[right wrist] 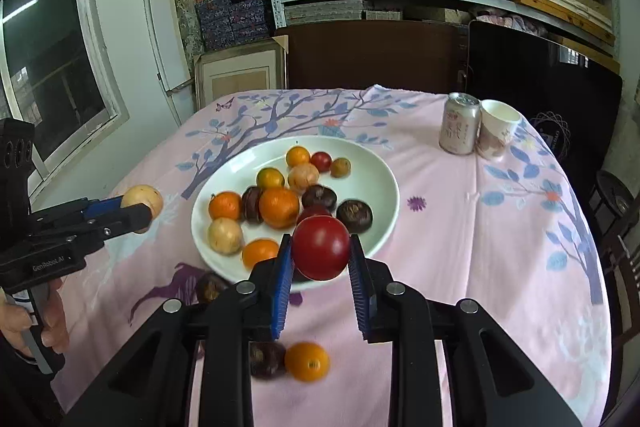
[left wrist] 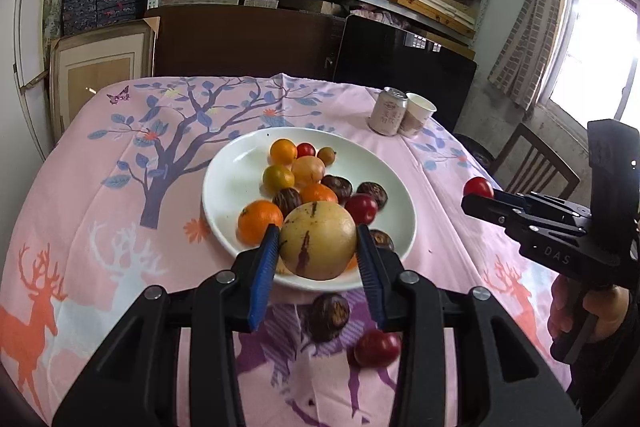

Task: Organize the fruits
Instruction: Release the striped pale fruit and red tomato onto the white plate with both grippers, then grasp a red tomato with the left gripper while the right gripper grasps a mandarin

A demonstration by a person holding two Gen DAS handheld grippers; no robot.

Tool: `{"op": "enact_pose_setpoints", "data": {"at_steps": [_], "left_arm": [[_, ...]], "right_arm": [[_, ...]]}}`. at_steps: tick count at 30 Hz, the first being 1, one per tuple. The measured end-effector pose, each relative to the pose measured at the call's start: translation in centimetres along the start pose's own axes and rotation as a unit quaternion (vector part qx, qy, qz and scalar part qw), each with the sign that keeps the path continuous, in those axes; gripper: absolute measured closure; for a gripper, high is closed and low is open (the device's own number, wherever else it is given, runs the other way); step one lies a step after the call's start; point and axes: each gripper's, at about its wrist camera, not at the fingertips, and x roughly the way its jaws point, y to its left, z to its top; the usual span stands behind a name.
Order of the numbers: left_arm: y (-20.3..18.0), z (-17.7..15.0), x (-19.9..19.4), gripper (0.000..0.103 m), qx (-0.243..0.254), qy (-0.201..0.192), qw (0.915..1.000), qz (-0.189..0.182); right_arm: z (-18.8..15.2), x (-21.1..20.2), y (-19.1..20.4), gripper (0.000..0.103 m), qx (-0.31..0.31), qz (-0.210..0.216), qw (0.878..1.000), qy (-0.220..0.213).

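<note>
— What's in the white plate?
— Oranges, little red tomatoes and dark brown fruits.
— And the grippers?
— The left gripper squeezes a yellow fruit above the plate's near edge. The right gripper pinches a red tomato there too.

White plate showing orange, red, dark brown fruits; pink tablecloth bearing blue-leaved trees, orange deer; blue gripper pads showing.

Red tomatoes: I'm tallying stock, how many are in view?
4 red tomatoes: two on the white plate, one in the right tongs, one on the pink cloth; more may hide.
</note>
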Motion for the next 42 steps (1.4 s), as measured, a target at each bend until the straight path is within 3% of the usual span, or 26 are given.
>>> {"op": "enact_pose_setpoints", "data": {"at_steps": [4,8,10,11,12,16,19,21,24,27,32,35,39,42], "left_arm": [[1.6,3.3,4.8,0.065,-0.027,0.019,0.9994,0.002],[3.0,4.9,8.9,0.065,-0.046,0.036,0.9982,0.009],[3.5,5.1,10.4,0.065,-0.048,0.050,0.9974,0.017],[3.7,5.1,11.0,0.065,-0.054,0.057,0.9967,0.021],[4.0,5.0,11.1,0.062,-0.060,0.057,0.9964,0.019],[4.1,4.4,8.4,0.033,-0.061,0.018,0.9978,0.017],[3.5,3.7,5.2,0.025,-0.059,-0.006,0.9982,0.005],[2.5,2.4,3.2,0.025,-0.040,-0.006,0.9992,-0.002],[0.3,-1.2,1.0,0.025,0.024,0.003,0.9995,0.022],[-2.4,-5.6,0.1,0.025,0.092,0.019,0.9944,0.049],[-7.0,-10.4,0.3,0.024,0.158,0.037,0.9848,0.061],[-8.4,-11.2,0.9,0.028,0.172,0.033,0.9815,0.076],[-8.0,-11.0,2.6,0.052,0.150,0.059,0.9844,0.069],[-8.1,-11.1,3.6,0.054,0.147,0.063,0.9850,0.064]], "right_arm": [[2.7,4.9,-0.2,0.076,0.009,0.010,1.000,0.011],[3.2,8.8,0.2,0.074,0.001,0.008,1.000,0.021],[3.3,9.5,0.2,0.065,0.000,-0.002,1.000,0.012],[3.3,9.3,0.1,0.050,0.003,-0.007,1.000,0.003],[3.2,8.9,0.1,0.045,0.005,-0.006,1.000,-0.006],[2.1,6.6,-0.6,0.045,0.020,0.009,1.000,-0.015],[0.2,3.6,-1.0,0.045,0.039,0.015,0.999,-0.018],[-1.9,1.3,-1.1,0.043,0.049,0.022,0.998,-0.018],[-6.1,-2.0,-1.3,0.035,0.068,0.028,0.997,-0.029],[-10.1,-3.9,-2.0,0.034,0.105,0.042,0.993,-0.036],[-12.8,-4.5,-3.0,0.034,0.132,0.030,0.990,-0.050],[-13.7,-4.4,-2.8,0.034,0.115,0.008,0.992,-0.058],[-14.1,-5.0,-3.3,0.034,0.122,0.021,0.989,-0.075],[-14.1,-4.7,-3.9,0.034,0.134,0.027,0.988,-0.068]]}}
